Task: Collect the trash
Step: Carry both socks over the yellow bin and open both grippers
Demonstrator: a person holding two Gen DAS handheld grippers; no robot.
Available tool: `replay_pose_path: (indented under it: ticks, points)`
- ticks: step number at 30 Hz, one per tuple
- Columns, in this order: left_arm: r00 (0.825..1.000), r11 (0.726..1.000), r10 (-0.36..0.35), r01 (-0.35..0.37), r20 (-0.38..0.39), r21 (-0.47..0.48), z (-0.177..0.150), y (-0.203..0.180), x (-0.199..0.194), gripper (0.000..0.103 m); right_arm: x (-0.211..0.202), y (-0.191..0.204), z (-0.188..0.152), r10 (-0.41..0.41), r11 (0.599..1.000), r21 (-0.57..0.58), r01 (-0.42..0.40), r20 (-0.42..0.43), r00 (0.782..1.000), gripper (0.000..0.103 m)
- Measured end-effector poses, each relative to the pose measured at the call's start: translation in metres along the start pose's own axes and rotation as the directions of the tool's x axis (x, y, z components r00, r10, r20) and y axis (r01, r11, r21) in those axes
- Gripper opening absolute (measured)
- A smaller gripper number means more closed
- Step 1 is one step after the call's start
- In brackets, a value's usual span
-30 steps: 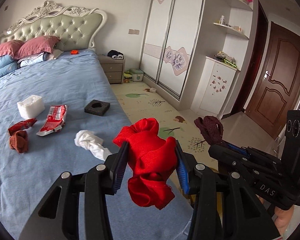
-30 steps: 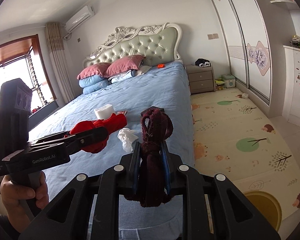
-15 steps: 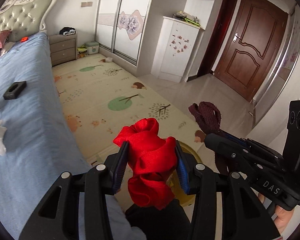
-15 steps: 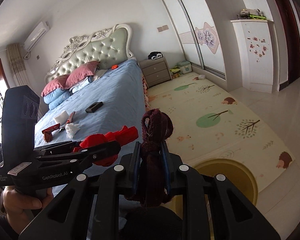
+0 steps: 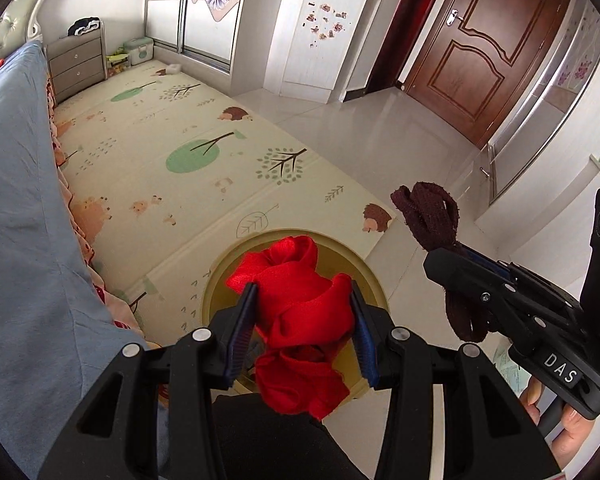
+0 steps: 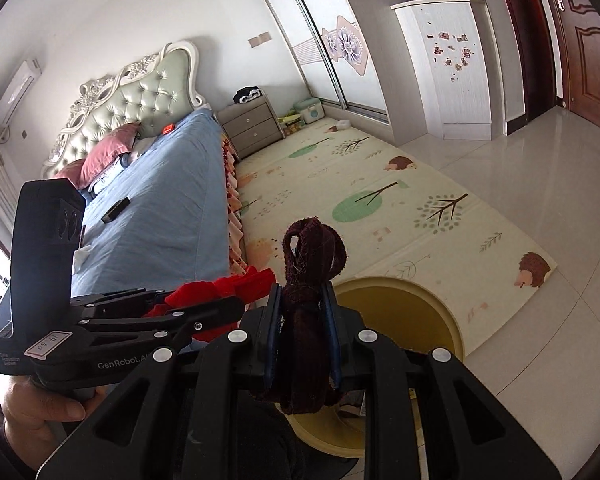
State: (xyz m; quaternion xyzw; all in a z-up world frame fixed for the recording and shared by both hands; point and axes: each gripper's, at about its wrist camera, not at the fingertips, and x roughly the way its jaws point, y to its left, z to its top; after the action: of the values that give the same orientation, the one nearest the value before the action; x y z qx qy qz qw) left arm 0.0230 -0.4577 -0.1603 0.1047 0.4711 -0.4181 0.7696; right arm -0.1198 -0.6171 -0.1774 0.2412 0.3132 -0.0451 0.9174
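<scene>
Two cloths (image 5: 300, 300) (clamped) above bin rim (image 5: 219, 268)

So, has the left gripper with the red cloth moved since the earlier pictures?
Yes. The left gripper with the red cloth swung from over the bed to above the yellow bin.

Crumpled red satiny cloth (image 5: 300, 312) sheened; dark maroon fuzzy fabric strip (image 6: 312, 264) frayed, matt; round yellow plastic bin (image 6: 440, 312) smooth; pale tiled floor (image 5: 380, 136) glossy.

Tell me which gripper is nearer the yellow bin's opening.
Left. The left gripper, holding the red cloth, is above the yellow bin; the right gripper sits beside it.
</scene>
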Motion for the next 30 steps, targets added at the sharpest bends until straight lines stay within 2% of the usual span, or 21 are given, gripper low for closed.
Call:
replay_pose_path:
  ticks: [7, 8, 9, 10, 12, 22, 26, 30]
  points:
    - [0.999, 1.0, -0.012, 0.012, -0.046, 0.001, 0.002, 0.004, 0.023, 0.049, 0.014, -0.011, -0.001, -0.035, 0.999, 0.013, 0.036, -0.035, 0.999, 0.024]
    - [0.999, 1.0, -0.007, 0.007, -0.05, -0.001, 0.002, 0.006, 0.025, 0.062, 0.014, -0.013, -0.001, -0.036, 0.999, 0.022, 0.037, -0.034, 0.999, 0.028]
    - [0.998, 1.0, 0.0, -0.001, -0.057, -0.004, 0.003, 0.008, 0.027, 0.079, 0.014, -0.016, 0.0, -0.033, 0.999, 0.034, 0.034, -0.031, 0.999, 0.036]
    - [0.998, 1.0, 0.008, -0.008, -0.058, -0.007, 0.002, 0.01, 0.028, 0.082, 0.014, -0.018, 0.0, -0.032, 0.999, 0.043, 0.033, -0.026, 0.999, 0.043]
    - [0.998, 1.0, 0.019, -0.019, -0.065, -0.004, 0.002, 0.012, 0.031, 0.084, 0.014, -0.02, 0.0, -0.041, 0.998, 0.053, 0.042, -0.02, 0.999, 0.051]
    - [0.998, 1.0, 0.008, -0.007, -0.063, 0.015, 0.001, 0.011, 0.024, 0.086, 0.018, -0.018, 0.0, -0.068, 0.996, 0.048, 0.07, -0.045, 0.997, 0.052]
    - [0.999, 1.0, 0.004, -0.004, -0.035, 0.011, 0.003, 0.011, 0.011, 0.086, 0.011, -0.016, 0.004, -0.074, 0.996, 0.048, 0.075, -0.03, 0.997, 0.052]
    - [0.999, 0.999, 0.025, -0.025, 0.029, 0.02, 0.003, 0.012, -0.014, 0.086, 0.0, -0.004, 0.01, -0.059, 0.998, 0.034, 0.059, 0.006, 0.998, 0.053]
